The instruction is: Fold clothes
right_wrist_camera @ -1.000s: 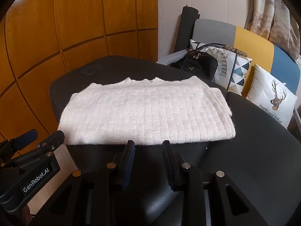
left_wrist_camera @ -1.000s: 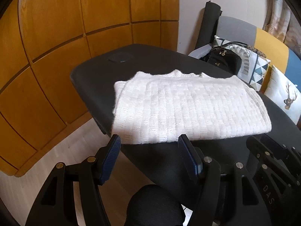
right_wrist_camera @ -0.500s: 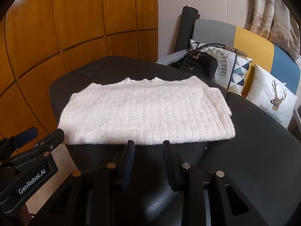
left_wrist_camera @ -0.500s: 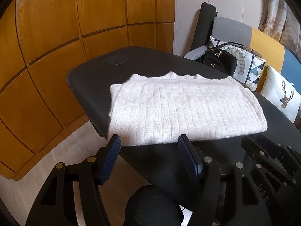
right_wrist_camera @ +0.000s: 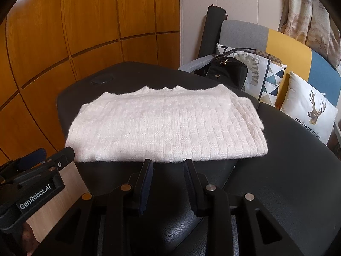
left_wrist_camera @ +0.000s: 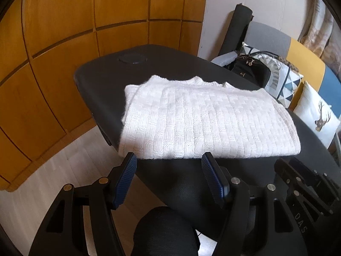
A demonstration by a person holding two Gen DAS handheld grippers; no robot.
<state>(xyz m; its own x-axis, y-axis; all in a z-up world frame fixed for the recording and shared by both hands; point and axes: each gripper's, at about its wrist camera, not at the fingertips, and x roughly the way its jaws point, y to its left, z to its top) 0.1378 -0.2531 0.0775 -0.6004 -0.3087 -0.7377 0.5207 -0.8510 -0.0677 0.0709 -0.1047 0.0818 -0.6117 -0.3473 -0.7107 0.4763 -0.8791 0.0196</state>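
Left wrist view has shifted slightly: the folded white sweater (left_wrist_camera: 204,125) sits a little higher and further left in frame than 1 s ago. More of the wooden wall panels (left_wrist_camera: 64,42) now shows.

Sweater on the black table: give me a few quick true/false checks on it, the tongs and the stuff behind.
1. The white sweater lies folded on the black table. True.
2. The left tongs clamp the sweater's hem. False: they are open, holding nothing.
3. The right tongs stand narrower than the left. True.
4. A black handbag sits on the sweater. False: it rests behind the table, by the cushions.
5. The deer cushion is on the table's right. True.
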